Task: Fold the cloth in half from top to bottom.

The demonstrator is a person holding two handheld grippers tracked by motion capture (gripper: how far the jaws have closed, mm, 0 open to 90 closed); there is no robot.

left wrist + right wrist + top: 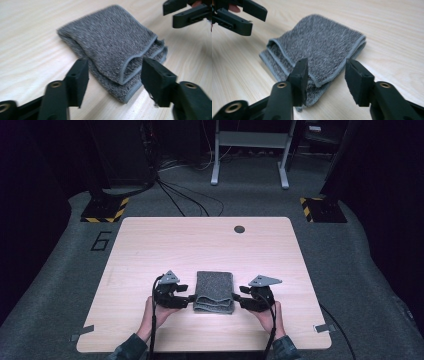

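Centrally, a folded grey towel (214, 291) on the table (150, 250), both grippers' jaws wide apart, empty, flanking it.

High view overhead; gripper views close, sharing the towel (110, 47).

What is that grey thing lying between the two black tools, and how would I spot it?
Look at the pale wooden table, then at its near edge where a person's two hands reach in. Between the left hand-held gripper and the right hand-held gripper lies a folded grey towel. It is the one soft, fuzzy item, with stitched edges stacked in layers.
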